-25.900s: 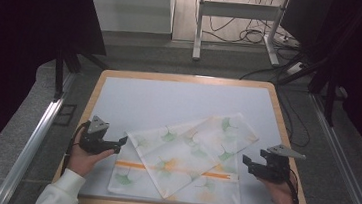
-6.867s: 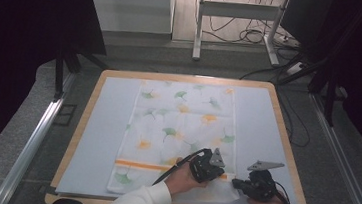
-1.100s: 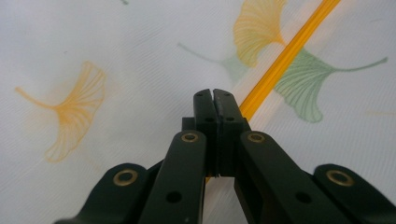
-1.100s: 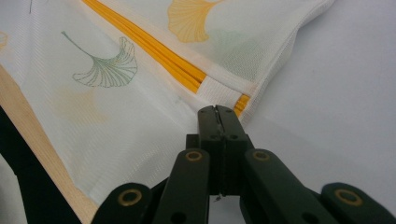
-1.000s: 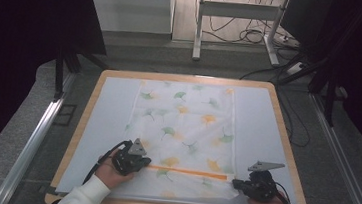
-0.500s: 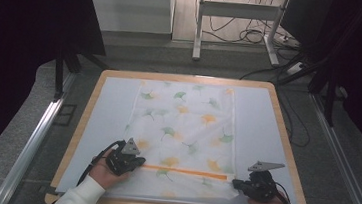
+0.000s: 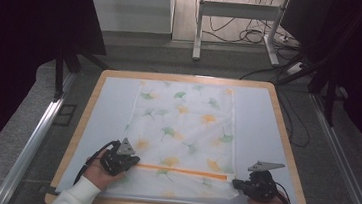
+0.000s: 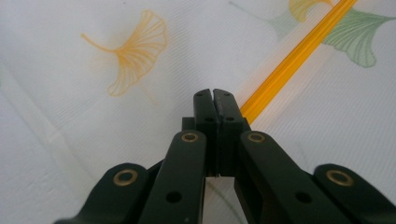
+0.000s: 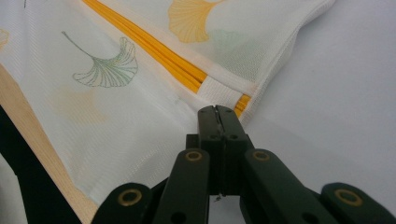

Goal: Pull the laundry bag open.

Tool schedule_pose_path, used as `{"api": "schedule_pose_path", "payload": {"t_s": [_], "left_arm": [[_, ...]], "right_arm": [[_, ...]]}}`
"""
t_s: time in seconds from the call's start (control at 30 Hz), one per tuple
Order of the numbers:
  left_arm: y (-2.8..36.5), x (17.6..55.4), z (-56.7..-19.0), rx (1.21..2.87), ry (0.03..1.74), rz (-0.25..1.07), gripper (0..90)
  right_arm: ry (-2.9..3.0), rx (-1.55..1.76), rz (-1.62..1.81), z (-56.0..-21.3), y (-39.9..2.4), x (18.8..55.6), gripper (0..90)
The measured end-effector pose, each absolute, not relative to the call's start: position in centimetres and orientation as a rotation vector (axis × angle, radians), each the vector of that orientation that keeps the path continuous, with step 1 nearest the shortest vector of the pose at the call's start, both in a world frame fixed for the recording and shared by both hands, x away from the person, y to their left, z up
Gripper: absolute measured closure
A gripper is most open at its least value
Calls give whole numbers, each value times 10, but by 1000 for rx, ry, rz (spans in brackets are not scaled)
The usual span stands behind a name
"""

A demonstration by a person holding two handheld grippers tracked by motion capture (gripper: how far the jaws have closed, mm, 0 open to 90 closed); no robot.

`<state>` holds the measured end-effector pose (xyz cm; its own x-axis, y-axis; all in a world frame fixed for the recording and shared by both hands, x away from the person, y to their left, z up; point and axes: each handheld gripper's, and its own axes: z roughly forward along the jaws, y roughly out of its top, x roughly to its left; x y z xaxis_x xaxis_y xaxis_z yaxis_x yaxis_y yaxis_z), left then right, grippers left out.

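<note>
Thin white woven cloth w/ ginkgo-leaf print & orange stripe [image 7: 182,132] spread flat on pale wood-rimmed counter [image 7: 278,119]; prob. light, limp, snag-prone, best pinched at near corners; left hand-held gripper [image 8: 215,95] & right hand-held gripper [image 9: 217,112] both closed, resting on it.

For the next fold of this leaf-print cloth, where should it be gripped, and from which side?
Probably at its two near corners, coming in low from the person's side of the table. The cloth lies spread flat, so only the hemmed near edge by the orange stripe offers a lip to pinch. The left gripper and right gripper sit at those corners, jaws shut; whether they pinch cloth cannot be told.
</note>
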<state>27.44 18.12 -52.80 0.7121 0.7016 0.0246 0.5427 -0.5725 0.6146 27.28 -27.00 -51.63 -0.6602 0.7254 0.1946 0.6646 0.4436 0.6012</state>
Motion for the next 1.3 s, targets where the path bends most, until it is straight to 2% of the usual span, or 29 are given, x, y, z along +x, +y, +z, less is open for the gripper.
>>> {"api": "schedule_pose_path", "payload": {"t_s": [1.3], "left_arm": [[234,265,-528,2210,1095,364,900]], "right_arm": [[2604,1240,1010,-516,-270,274,899]]}}
